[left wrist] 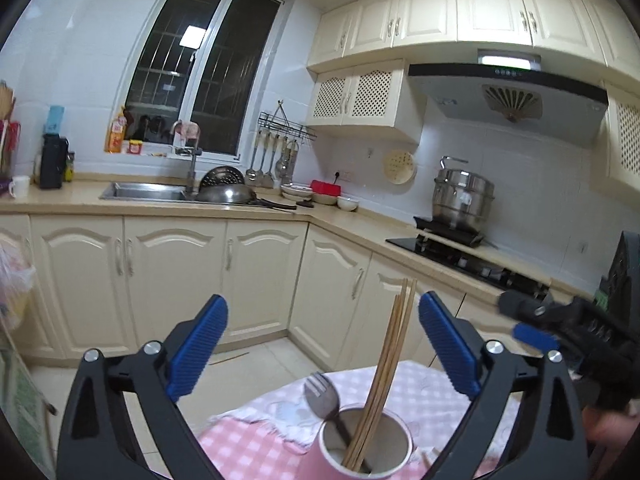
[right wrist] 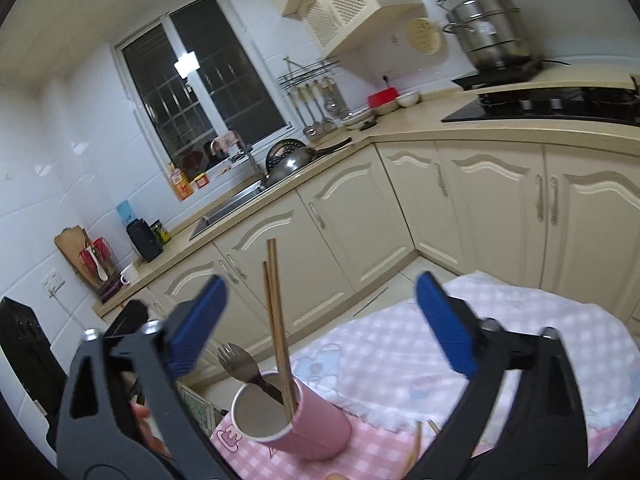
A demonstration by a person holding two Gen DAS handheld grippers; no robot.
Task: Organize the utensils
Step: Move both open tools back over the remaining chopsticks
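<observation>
The pink cup [left wrist: 366, 444] stands upright at the bottom centre of the left wrist view, on the pink-and-white checked cloth [left wrist: 248, 444] that covers the desk. In the cup are a bundle of wooden chopsticks [left wrist: 390, 360], leaning up and to the right, and a metal spork [left wrist: 322, 396] with its head up, leaning left.

The left tool [left wrist: 322, 336] hangs above the cup with its blue pads spread wide and nothing between them. The right tool [right wrist: 320, 320] is likewise wide open and holds nothing; in its view the cup sits at lower centre, left of the gap between the pads. At the bottom edge of that view, just right of the cup, thin wooden ends [right wrist: 416, 446] lie on the cloth; they look like more chopsticks still to be gathered, though too little shows to be sure.

The chopsticks should be light, stiff and smooth, likely to roll or twist in a grip, so taking them near the middle of the shaft, across the pads, seems safest. The spork is thin, hard and slippery; its handle is the better place to pinch. The cup looks light, so a knock from a stick going in could tip it
</observation>
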